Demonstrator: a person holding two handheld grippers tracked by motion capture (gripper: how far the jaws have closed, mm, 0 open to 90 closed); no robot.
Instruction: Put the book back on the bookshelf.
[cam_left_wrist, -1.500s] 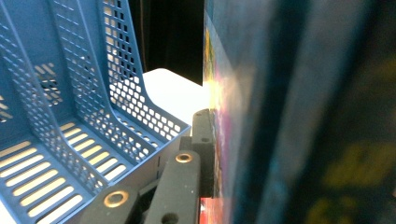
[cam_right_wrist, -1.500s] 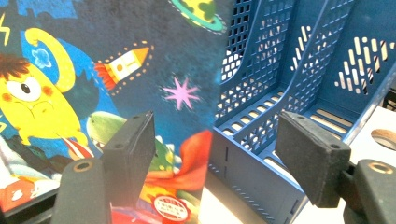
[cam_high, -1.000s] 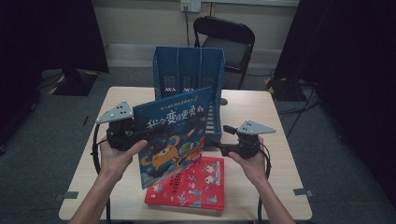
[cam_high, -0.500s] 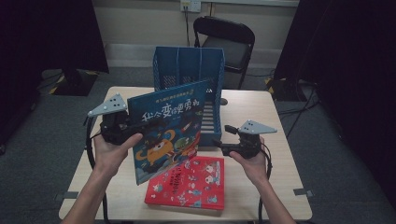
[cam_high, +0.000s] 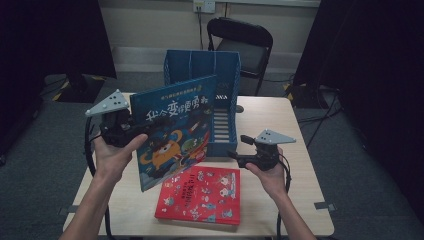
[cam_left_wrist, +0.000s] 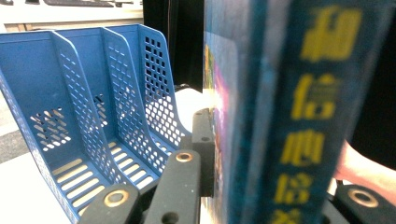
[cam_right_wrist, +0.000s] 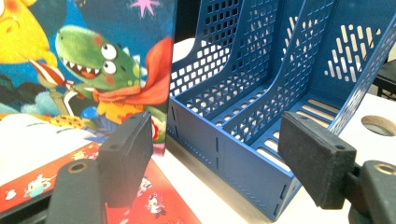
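Blue picture book (cam_high: 175, 130) clamped upright in left gripper (cam_high: 131, 131) jaws, spine-first for the file rack (cam_high: 222, 107); right gripper (cam_high: 239, 157) jaws wide, holding nothing, ready to steady it.

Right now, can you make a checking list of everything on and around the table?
Surface: light wooden table, round hole near the rack.
Job's things: blue picture book held upright off the table; blue file rack with three slots, nothing seen inside; red book lying flat at the front.
Clutter: nothing seen.
Grippers: left gripper clamped on the blue picture book's edge; right gripper open, nothing between its jaws, near the rack's front corner.
Cables: black cable loops from the left gripper; another by the right wrist.
Surroundings: black chair behind the table, grey carpet, dark curtains.
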